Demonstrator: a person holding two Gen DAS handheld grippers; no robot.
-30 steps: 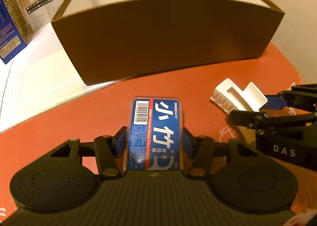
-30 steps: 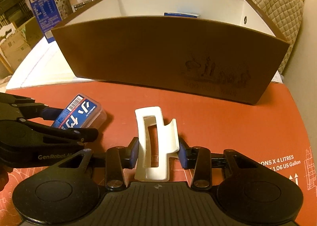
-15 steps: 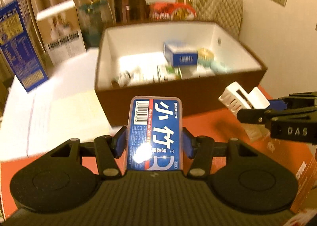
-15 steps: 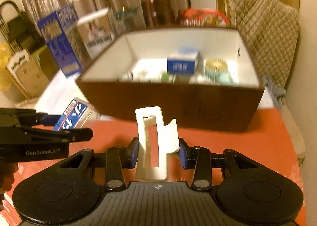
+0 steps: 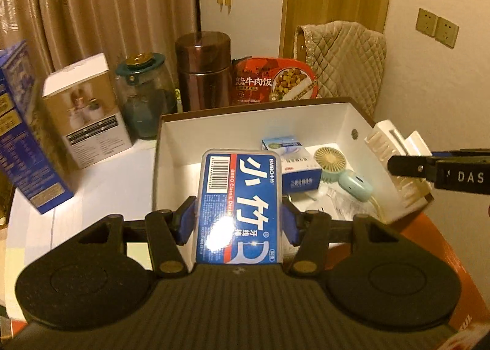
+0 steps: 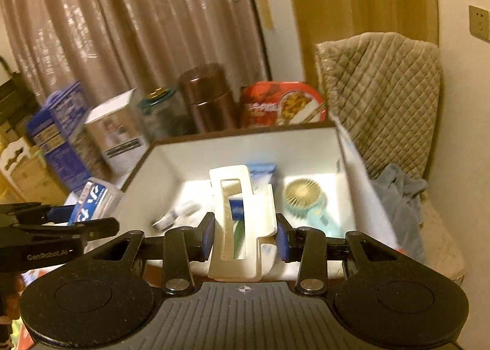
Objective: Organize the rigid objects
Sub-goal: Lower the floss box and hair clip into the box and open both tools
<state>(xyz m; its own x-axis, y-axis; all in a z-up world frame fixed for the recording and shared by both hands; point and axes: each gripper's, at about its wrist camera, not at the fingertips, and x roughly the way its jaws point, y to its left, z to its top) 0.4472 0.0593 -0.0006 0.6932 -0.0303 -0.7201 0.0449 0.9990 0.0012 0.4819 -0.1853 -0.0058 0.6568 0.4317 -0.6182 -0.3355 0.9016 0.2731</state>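
**Two grippers, two loads, one box**

The left gripper point(image 5: 239, 221) is clamped on one flat blue-and-white plastic floss-pick case point(image 5: 240, 206), its blue pads pressing the case's long sides, label up. The right gripper point(image 6: 243, 235) is clamped on one cream plastic claw hair clip point(image 6: 239, 221), held upright between its pads. Both loads hang over the near edge of one open box, brown outside and white inside point(image 5: 171, 147), which lies ahead of and below both grippers.

Inside the box, beyond the case: one small blue-and-white carton point(image 5: 294, 166) and one mint handheld fan point(image 5: 340, 172), side by side; other small items there are too blurred to count.

Behind the box stand one glass jar point(image 5: 144, 95), one brown metal canister point(image 5: 203, 71) and one red meal tub point(image 5: 272, 80). Left of the left gripper stand two cartons, one white point(image 5: 88, 111), one blue point(image 5: 21, 141). A quilted cloth point(image 6: 382, 95) hangs to the right.
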